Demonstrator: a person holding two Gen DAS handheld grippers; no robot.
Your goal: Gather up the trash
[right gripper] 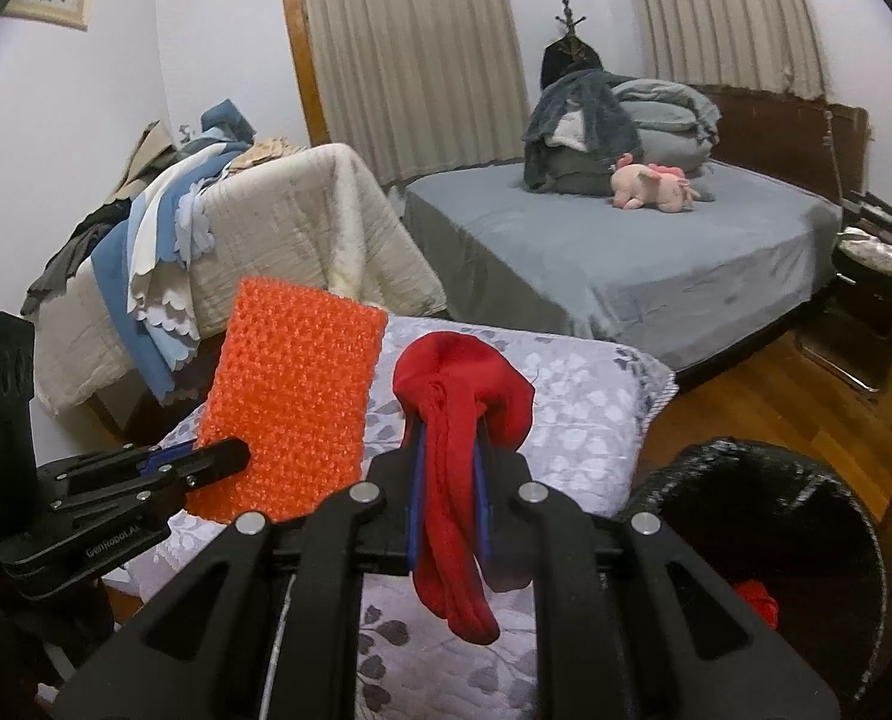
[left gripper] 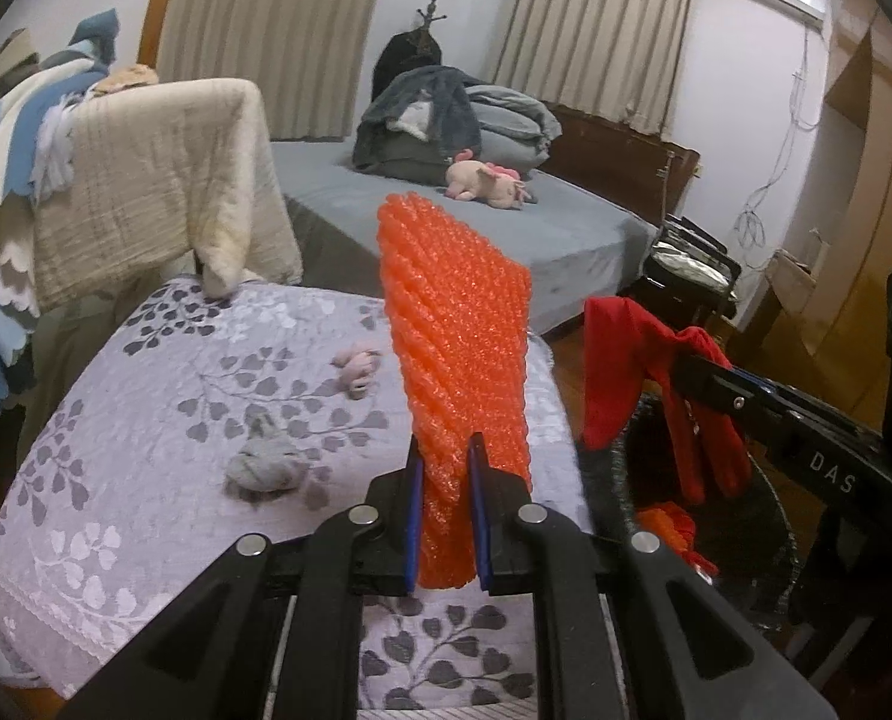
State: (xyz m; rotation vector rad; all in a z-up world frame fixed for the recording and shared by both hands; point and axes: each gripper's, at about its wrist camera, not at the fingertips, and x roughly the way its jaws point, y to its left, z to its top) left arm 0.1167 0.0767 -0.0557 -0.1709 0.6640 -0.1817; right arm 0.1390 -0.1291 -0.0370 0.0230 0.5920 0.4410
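My left gripper (left gripper: 448,450) is shut on an orange bubble-wrap sheet (left gripper: 460,324), which stands upright above the patterned table. The sheet also shows in the right wrist view (right gripper: 293,396), with the left gripper (right gripper: 224,456) clamped on its lower left edge. My right gripper (right gripper: 448,450) is shut on a red cloth (right gripper: 454,420) that hangs down between the jaws; the red cloth also shows in the left wrist view (left gripper: 631,354), over the bin. A black-lined trash bin (right gripper: 763,540) stands at the lower right and holds red and orange scraps (right gripper: 757,597).
The table has a lilac leaf-print cloth (left gripper: 146,420). On it lie a grey crumpled wad (left gripper: 266,462) and a pink crumpled wad (left gripper: 356,366). A chair draped with blankets (left gripper: 158,180) stands behind the table. A grey bed (left gripper: 505,222) is beyond, with wood floor to the right.
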